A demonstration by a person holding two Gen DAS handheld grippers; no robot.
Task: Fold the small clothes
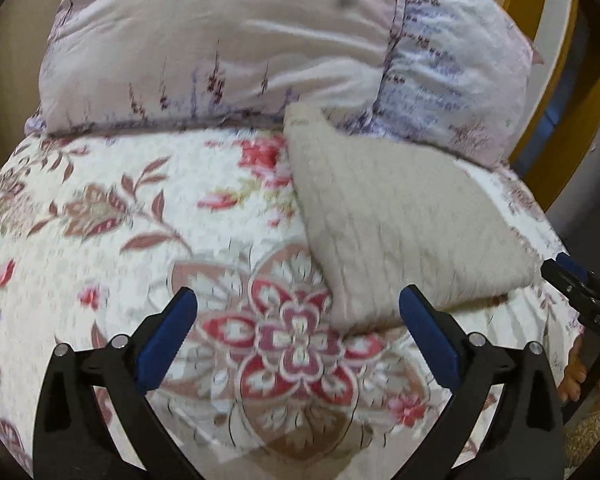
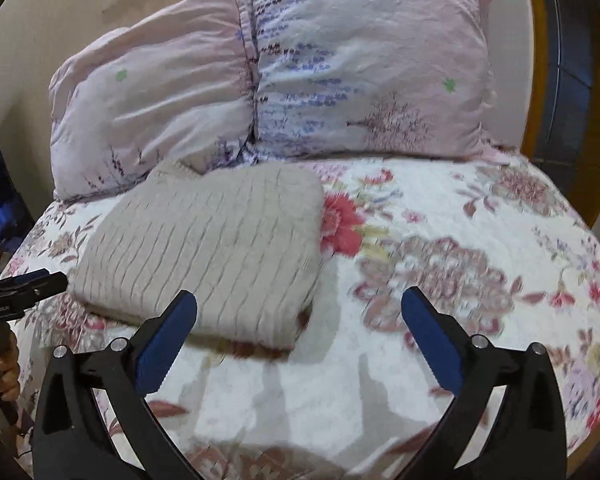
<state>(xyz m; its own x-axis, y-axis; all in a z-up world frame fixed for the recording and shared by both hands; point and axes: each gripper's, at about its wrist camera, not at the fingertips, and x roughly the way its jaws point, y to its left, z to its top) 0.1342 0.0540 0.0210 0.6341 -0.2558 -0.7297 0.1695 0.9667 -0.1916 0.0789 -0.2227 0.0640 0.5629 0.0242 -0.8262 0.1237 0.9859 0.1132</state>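
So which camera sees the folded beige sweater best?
The right wrist view: the beige sweater lies whole and fairly sharp on the bedspread. The left wrist view shows it blurrier, off to the right, partly behind a blue fingertip.

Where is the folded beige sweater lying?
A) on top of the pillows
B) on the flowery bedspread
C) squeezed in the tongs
B: the folded beige sweater lies flat on the flowery bedspread, in front of the pillows, with both tongs open and holding nothing.
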